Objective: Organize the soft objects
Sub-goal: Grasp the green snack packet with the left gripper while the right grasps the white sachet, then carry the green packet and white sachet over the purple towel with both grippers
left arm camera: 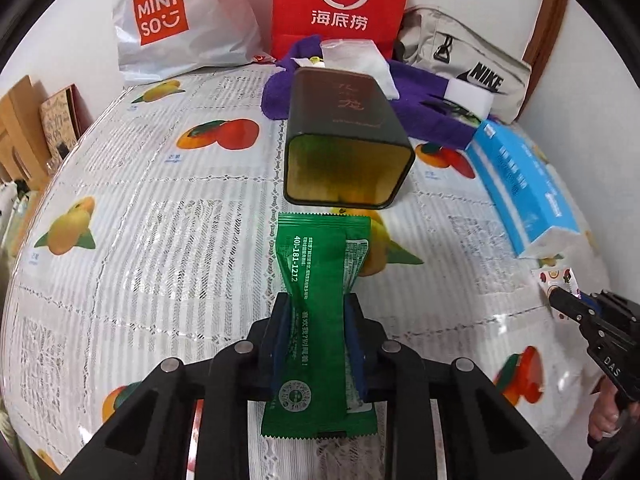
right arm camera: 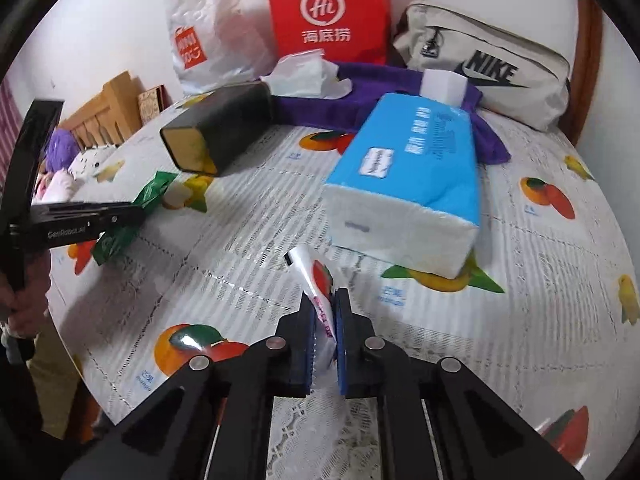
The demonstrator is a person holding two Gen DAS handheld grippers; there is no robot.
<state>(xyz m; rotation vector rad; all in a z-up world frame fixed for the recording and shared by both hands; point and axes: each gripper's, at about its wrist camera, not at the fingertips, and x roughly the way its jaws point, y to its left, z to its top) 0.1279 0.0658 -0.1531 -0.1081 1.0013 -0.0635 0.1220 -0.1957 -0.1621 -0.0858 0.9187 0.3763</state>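
Note:
My left gripper (left arm camera: 317,299) is shut on a green snack packet (left arm camera: 316,264), pinched across its middle so both ends stick out. The packet points at the open mouth of a dark rectangular tin (left arm camera: 348,136) lying on its side just beyond. In the right wrist view the same packet (right arm camera: 154,190) and left gripper (right arm camera: 132,210) show at the left, near the tin (right arm camera: 224,128). My right gripper (right arm camera: 324,296) is shut on a small white fruit-print packet (right arm camera: 316,276), held just above the tablecloth. It also shows at the right edge of the left wrist view (left arm camera: 554,276).
A blue tissue pack (right arm camera: 408,184) lies right of the tin, on the fruit-print tablecloth (right arm camera: 248,240). Behind are a purple towel (right arm camera: 360,96), a white sponge (right arm camera: 444,84), a Nike bag (right arm camera: 492,76), a red paper bag (right arm camera: 324,12) and a white Miniso bag (right arm camera: 200,36).

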